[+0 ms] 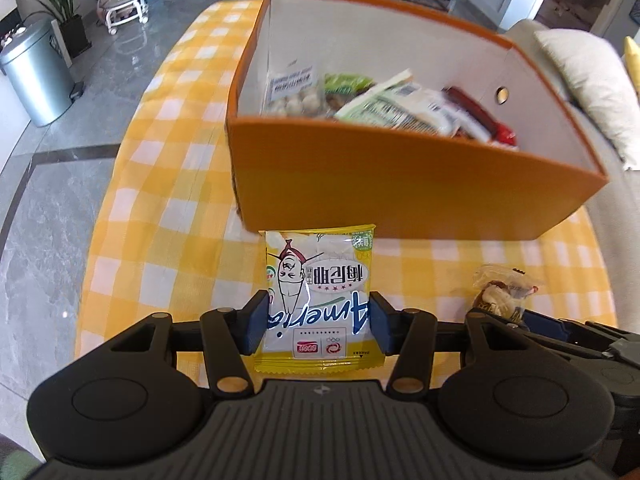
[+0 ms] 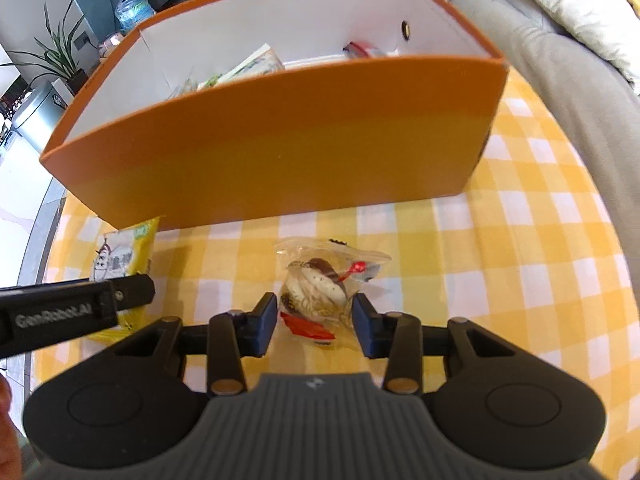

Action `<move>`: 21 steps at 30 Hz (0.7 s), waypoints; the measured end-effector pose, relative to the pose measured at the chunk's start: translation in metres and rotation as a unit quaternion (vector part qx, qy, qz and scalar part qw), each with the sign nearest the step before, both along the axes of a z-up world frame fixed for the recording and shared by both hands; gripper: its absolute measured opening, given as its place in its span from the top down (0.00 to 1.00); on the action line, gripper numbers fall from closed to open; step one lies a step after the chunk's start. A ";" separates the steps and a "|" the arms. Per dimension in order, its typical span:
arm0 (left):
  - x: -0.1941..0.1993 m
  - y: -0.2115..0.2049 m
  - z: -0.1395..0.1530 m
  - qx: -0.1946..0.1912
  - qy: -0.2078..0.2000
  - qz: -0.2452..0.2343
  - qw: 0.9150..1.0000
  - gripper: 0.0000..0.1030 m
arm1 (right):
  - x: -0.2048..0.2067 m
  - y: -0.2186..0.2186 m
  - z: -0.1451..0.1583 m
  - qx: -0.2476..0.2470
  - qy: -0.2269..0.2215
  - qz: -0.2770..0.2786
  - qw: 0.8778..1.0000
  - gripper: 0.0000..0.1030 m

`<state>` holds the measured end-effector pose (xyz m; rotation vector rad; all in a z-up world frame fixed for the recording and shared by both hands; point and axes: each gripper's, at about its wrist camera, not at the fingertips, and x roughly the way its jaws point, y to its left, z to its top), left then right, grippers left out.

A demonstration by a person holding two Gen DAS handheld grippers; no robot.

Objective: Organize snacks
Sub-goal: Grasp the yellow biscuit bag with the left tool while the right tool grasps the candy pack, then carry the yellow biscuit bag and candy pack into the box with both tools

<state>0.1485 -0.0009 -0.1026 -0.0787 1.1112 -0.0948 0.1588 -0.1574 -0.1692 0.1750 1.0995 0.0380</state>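
"GenRobot.AI" left tool [image 1: 319, 325] astride yellow "America" packet [image 1: 319, 300]

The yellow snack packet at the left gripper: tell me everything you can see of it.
The yellow snack packet is a flat, glossy plastic pouch with yellow borders, a pale centre, a cartoon figure and blue lettering, upside down to the left wrist camera. It looks sealed and lies on the checked tablecloth, its far edge close to the orange box. The left gripper straddles it, fingers against both side edges; grip firmness is unclear.
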 end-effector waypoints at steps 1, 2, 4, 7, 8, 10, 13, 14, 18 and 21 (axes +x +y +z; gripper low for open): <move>-0.002 -0.001 0.005 -0.002 -0.006 -0.002 1.000 0.42 | -0.002 0.000 0.004 -0.002 -0.004 -0.001 1.000 0.63; -0.004 -0.001 0.011 -0.003 -0.011 -0.004 1.000 0.42 | -0.004 -0.001 0.008 -0.002 -0.008 -0.001 1.000 0.63; -0.008 0.000 0.021 -0.006 -0.023 -0.003 1.000 0.42 | -0.008 -0.003 0.018 -0.004 -0.016 -0.002 1.000 0.63; -0.013 0.002 0.035 -0.014 -0.038 -0.002 0.999 0.42 | -0.016 -0.006 0.034 -0.001 -0.029 -0.006 1.000 0.63; -0.014 0.002 0.040 -0.015 -0.044 -0.004 0.999 0.42 | -0.019 -0.006 0.041 0.003 -0.034 -0.007 0.999 0.63; -0.015 0.001 0.051 -0.017 -0.055 -0.008 0.998 0.42 | -0.024 -0.006 0.055 0.005 -0.050 -0.005 0.999 0.63; -0.016 0.001 0.068 -0.019 -0.077 -0.011 0.997 0.42 | -0.031 -0.007 0.077 0.001 -0.081 -0.001 0.997 0.63; -0.016 0.000 0.074 -0.019 -0.084 -0.013 0.996 0.42 | -0.033 -0.008 0.084 0.002 -0.090 -0.001 0.996 0.63; -0.011 -0.003 0.094 -0.015 -0.109 -0.020 0.994 0.42 | -0.037 -0.013 0.111 -0.002 -0.125 -0.002 0.992 0.63; -0.003 -0.008 0.106 -0.010 -0.124 -0.027 0.992 0.42 | -0.035 -0.017 0.126 -0.004 -0.145 -0.008 0.989 0.63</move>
